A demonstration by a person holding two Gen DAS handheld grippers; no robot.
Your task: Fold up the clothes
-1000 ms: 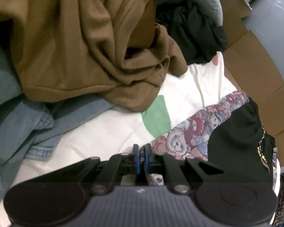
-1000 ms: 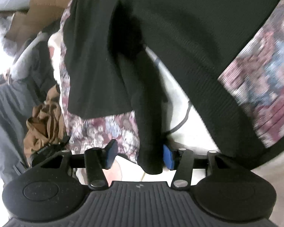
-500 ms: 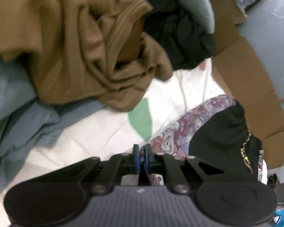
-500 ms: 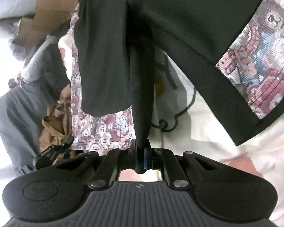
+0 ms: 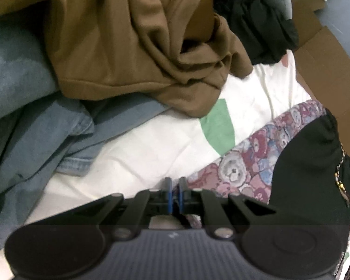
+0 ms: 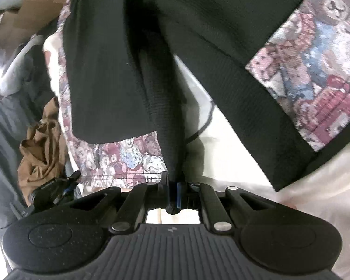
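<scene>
white sheet under heaped clothes.

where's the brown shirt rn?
Left wrist view: brown shirt is crumpled at top centre, lying over the jeans on its left, black clothes to its right.

1. I can read no words, numbers or brand names in either wrist view.
2. My left gripper body carries only a small pale mark, too small to read.
3. My right gripper body shows the same kind of mark, equally unreadable.
</scene>
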